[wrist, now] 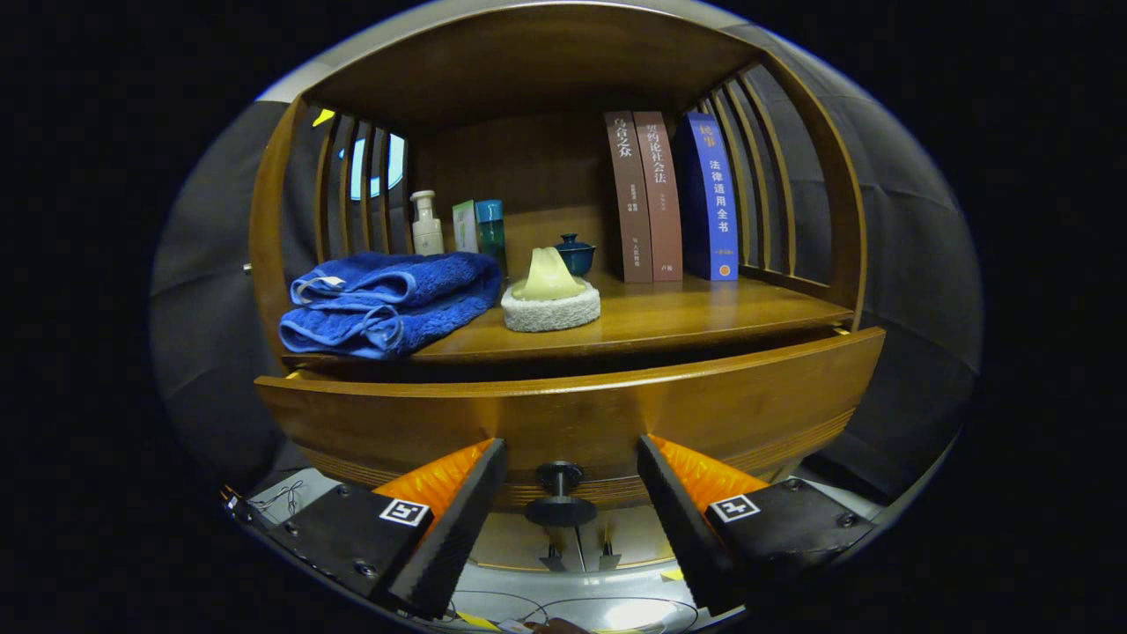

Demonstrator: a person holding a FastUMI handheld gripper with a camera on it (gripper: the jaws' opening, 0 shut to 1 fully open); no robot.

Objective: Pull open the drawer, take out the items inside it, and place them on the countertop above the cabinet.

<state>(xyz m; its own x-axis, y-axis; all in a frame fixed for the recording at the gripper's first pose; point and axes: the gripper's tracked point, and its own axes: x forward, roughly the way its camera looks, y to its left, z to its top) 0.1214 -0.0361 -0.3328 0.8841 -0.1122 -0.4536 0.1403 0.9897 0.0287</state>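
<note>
The tongs [570,480] stand wide apart, gripping nothing, with the drawer's dark knob [560,493] sitting in the gap between the two fingers and touching neither. The wooden drawer [572,409] is pulled out a little from the cabinet, its curved front just ahead of the fingers, and what lies inside cannot be seen from here. Up on the surface [687,313] beyond it rest a folded blue towel [387,299], a pale sponge [550,304] topped by a yellowish lump, a small dark lidded pot [577,253], a pump bottle [426,224] and three upright books [669,198].
</note>
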